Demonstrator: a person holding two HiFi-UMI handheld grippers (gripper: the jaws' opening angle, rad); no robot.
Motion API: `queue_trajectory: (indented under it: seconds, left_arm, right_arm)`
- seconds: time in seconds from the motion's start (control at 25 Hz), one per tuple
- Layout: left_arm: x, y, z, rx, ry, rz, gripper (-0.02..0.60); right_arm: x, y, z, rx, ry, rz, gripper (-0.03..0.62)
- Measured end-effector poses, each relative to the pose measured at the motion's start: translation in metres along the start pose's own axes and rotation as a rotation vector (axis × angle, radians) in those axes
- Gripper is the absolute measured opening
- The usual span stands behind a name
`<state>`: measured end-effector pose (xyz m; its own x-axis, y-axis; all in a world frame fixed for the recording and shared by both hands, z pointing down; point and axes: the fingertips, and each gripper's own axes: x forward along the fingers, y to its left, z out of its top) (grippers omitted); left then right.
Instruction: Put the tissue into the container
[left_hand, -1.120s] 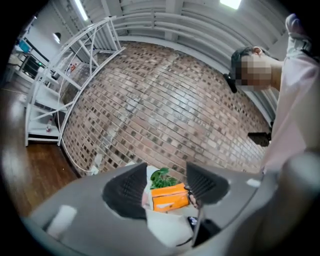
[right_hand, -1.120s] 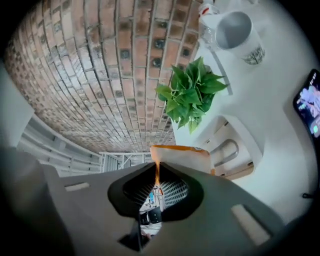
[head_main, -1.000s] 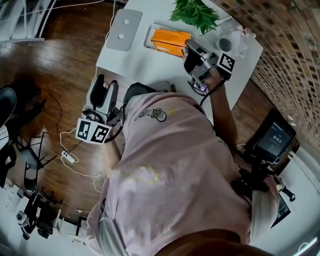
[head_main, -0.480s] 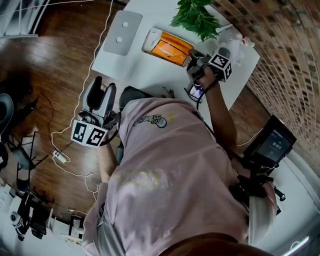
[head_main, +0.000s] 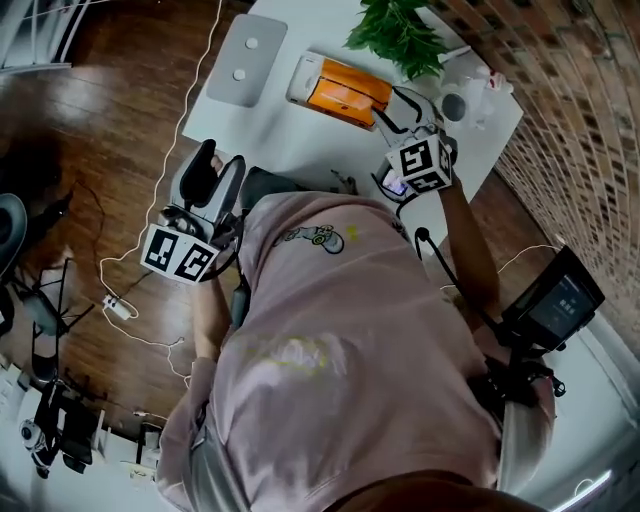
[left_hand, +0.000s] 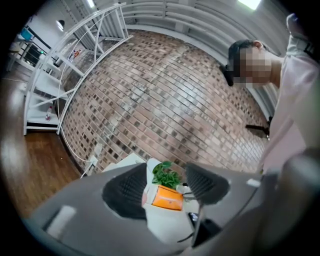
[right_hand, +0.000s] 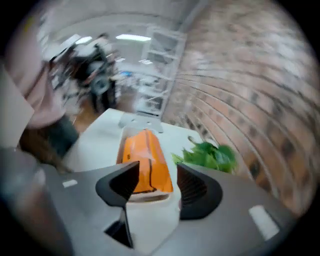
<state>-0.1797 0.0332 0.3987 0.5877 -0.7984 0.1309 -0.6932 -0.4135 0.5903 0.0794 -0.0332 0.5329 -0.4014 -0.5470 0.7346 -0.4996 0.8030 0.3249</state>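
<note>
An orange tissue pack lies in a shallow white container on the white table. My right gripper hovers over the table's near right part, short of the pack, its marker cube turned up. In the right gripper view its jaws are opening with nothing between them; the orange pack shows beyond. My left gripper hangs off the table's left edge above the wooden floor, open and empty. In the left gripper view the orange pack is far ahead.
A green plant stands at the table's far edge, a flat grey device at its left, and a cup with clutter at its right corner. A brick wall runs along the right. Cables and a power strip lie on the floor.
My right gripper has drawn back from the orange pack towards the table's near side and turned its marker cube upward. Its jaws have parted. The left gripper has barely moved.
</note>
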Motion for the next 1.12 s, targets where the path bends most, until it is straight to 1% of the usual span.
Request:
queue_trajectory:
  seconds: [0.04,0.08,0.12,0.16,0.2,0.24,0.28,0.36,0.4,0.48,0.56,0.6,0.64,0.72,0.84,0.88,0.92,0.96,1.0,1.04,1.08,1.12]
  left_arm:
    - [0.000,0.001,0.000,0.000,0.004,-0.003,0.253]
    - [0.000,0.002,0.001,0.001,0.007,-0.007,0.253]
    - [-0.001,0.003,0.002,0.002,0.007,-0.009,0.253]
    - [-0.001,0.003,0.002,0.003,0.007,-0.009,0.253]
    - [-0.003,0.004,0.002,0.003,0.006,-0.008,0.253]
    - [-0.004,0.005,0.001,0.002,0.004,-0.005,0.253]
    - [-0.006,0.006,0.000,0.000,0.001,0.002,0.253]
    - [-0.010,0.009,-0.004,-0.009,-0.005,0.020,0.253]
    - [-0.012,0.010,-0.006,-0.014,-0.007,0.028,0.253]
    - [-0.015,0.010,-0.008,-0.024,-0.013,0.034,0.253]
    - [-0.016,0.013,-0.005,-0.037,-0.018,0.032,0.253]
    - [-0.016,0.015,-0.004,-0.041,-0.019,0.030,0.253]
    - [-0.016,0.017,-0.002,-0.043,-0.019,0.027,0.253]
    - [-0.015,0.019,0.000,-0.040,-0.020,0.020,0.253]
    - [-0.017,0.020,0.004,-0.036,-0.027,0.005,0.247]
    - [-0.018,0.020,0.005,-0.038,-0.030,0.005,0.247]
    - [-0.019,0.020,0.006,-0.039,-0.031,0.008,0.247]
    - [-0.020,0.021,0.006,-0.041,-0.030,0.015,0.247]
    - [-0.021,0.022,0.005,-0.042,-0.028,0.023,0.247]
    - [-0.023,0.022,0.005,-0.044,-0.027,0.030,0.247]
    - [-0.024,0.023,0.003,-0.047,-0.027,0.035,0.247]
    - [-0.025,0.024,0.002,-0.052,-0.026,0.039,0.247]
  right_arm:
    - [0.009,0.017,0.005,-0.230,0.018,0.042,0.270]
    - [0.018,0.033,0.008,-0.410,0.030,0.088,0.300]
    - [0.027,0.045,0.010,-0.526,0.037,0.127,0.309]
    - [0.036,0.052,0.011,-0.584,0.046,0.155,0.332]
    - [0.044,0.054,0.012,-0.606,0.061,0.171,0.345]
    - [0.053,0.054,0.010,-0.607,0.089,0.179,0.344]
    - [0.062,0.052,0.005,-0.589,0.129,0.187,0.344]
    - [0.073,0.049,-0.005,-0.496,0.207,0.221,0.256]
    - [0.074,0.048,-0.007,-0.433,0.220,0.244,0.223]
    - [0.068,0.048,-0.002,-0.269,0.200,0.313,0.163]
    - [0.061,0.042,0.006,-0.037,0.156,0.422,0.130]
    - [0.058,0.038,0.009,0.069,0.140,0.482,0.124]
    - [0.057,0.032,0.010,0.149,0.130,0.537,0.123]
    - [0.055,0.024,0.012,0.242,0.119,0.628,0.112]
    - [0.050,0.023,0.021,0.312,0.092,0.759,0.110]
    - [0.051,0.022,0.024,0.327,0.070,0.777,0.113]
    - [0.053,0.019,0.027,0.326,0.043,0.768,0.121]
    - [0.056,0.016,0.028,0.303,0.017,0.737,0.129]
    - [0.058,0.014,0.027,0.253,-0.002,0.695,0.155]
    - [0.059,0.014,0.024,0.180,-0.012,0.652,0.198]
    - [0.056,0.015,0.022,0.106,-0.019,0.619,0.226]
    - [0.050,0.015,0.020,0.053,-0.029,0.597,0.278]
